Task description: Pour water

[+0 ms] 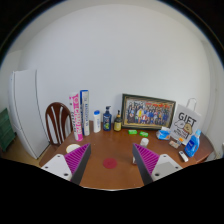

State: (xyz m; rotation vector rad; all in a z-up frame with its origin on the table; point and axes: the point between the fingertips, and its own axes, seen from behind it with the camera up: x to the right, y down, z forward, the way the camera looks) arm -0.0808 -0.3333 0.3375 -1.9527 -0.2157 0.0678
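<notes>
Gripper view: hand-held gripper (pixel 112 160) open, empty above desk (pixel 115 150); bottles (pixel 107 119) stand upright beyond

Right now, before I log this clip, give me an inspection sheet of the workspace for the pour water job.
Surface: wooden table, bare wood between the fingers, with a small pink spot on it.
Job's things: bottles stand at the back edge by the wall; which one holds water cannot be told. No cup clearly made out.
Clutter: framed picture leaning on the wall, white gift bag, upright books, small items by the bag.
Grippers: gripper open, fingers apart, holding nothing, well short of the bottles.
Cables: nothing seen.
Surroundings: wooden chair at the table's end, white wall behind.
</notes>
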